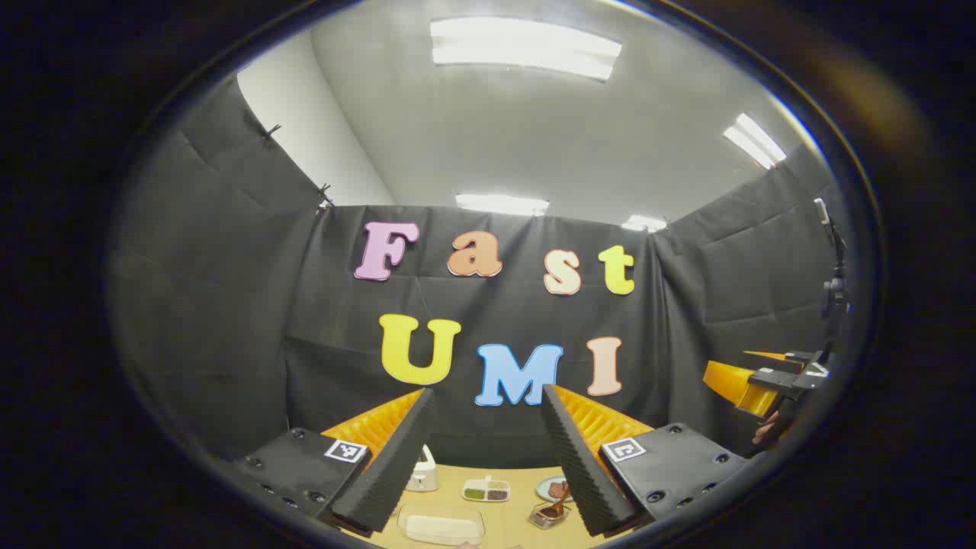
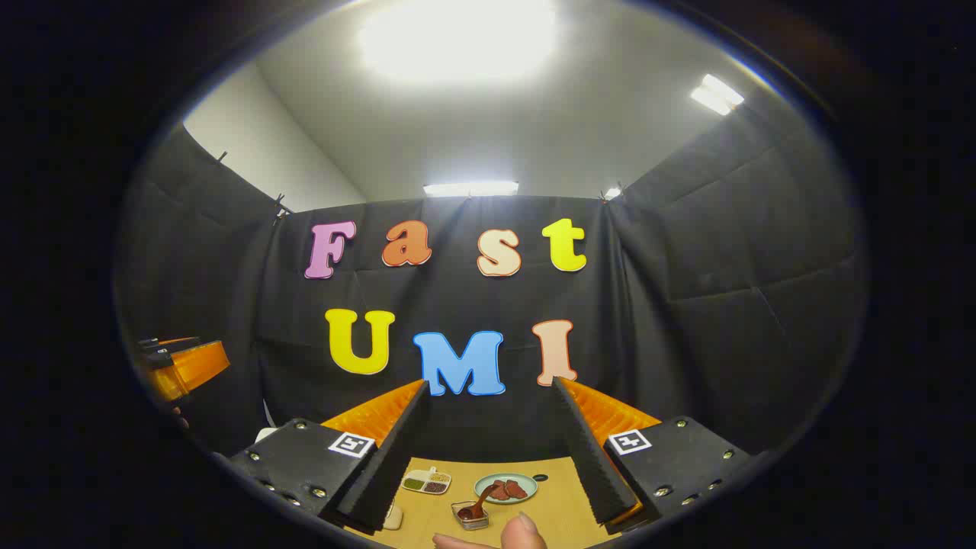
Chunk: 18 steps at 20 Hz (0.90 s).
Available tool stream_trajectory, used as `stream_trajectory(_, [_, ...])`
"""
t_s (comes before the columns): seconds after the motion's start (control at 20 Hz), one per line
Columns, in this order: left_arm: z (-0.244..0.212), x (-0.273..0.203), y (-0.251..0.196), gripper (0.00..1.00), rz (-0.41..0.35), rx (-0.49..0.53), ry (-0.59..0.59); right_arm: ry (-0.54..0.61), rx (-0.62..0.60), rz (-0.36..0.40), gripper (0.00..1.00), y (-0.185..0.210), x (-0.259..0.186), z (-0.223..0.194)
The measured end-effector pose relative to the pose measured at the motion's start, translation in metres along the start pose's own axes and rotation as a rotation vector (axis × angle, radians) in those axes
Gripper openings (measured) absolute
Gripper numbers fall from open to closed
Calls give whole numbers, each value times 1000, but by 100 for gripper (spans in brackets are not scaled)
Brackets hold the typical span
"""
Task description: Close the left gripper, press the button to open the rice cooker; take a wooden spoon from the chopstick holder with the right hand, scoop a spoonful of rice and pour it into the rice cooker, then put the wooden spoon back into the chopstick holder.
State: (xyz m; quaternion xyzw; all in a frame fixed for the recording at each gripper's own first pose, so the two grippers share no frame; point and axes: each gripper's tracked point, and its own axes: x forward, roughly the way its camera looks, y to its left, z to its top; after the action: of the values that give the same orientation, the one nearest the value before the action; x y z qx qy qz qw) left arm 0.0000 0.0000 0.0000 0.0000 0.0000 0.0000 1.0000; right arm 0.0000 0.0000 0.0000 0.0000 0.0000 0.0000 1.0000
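both hand-held grippers (left [image 1: 488, 457], right [image 2: 492, 454]) spread apart, divided tray [image 1: 486, 490] of green and dark grains, wooden spoon [image 2: 480, 502] in small clear box [image 2: 470, 515]

L hand-held gripper [image 1: 488, 457] open above table [image 1: 511, 522].

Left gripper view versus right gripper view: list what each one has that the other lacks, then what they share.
Left: a white appliance and a clear tub of white contents. Right: a fingertip at the bottom edge. Shared: the table, divided dish, plate, small container with a spoon; left gripper and right gripper both open.
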Motion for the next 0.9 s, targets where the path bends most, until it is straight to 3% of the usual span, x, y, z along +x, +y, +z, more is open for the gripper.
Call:
stream_trajectory(0.1, [-6, -2, 1, 96, 8, -1, 11, -28, -3, 20, 96, 3, -2, 5])
stream_trajectory(0.2, [-6, -4, 2, 92, 15, 7, 15, -72, 2, 34, 96, 6, -4, 17])
stream_trajectory(0.4, [-8, -6, 0, 96, 39, 12, 18, -53, -49, 58, 96, 8, -1, 4])
stream_trajectory(0.5, [-8, -3, -4, 93, 46, 17, 23, -50, -71, 76, 96, 9, 1, 3])
stream_trajectory(0.7, [-16, 1, -13, 99, 67, 39, 37, -80, -122, 109, 95, 5, 3, 4])
stream_trajectory(0.75, [-17, 2, -14, 93, 77, 46, 41, -76, -134, 120, 96, 5, 3, -1])
stream_trajectory(0.8, [-17, 3, -16, 99, 87, 51, 47, -69, -145, 129, 95, 4, 5, -5])
stream_trajectory(0.9, [-20, 4, -19, 96, 103, 70, 56, -60, -158, 153, 96, 3, 7, -12])
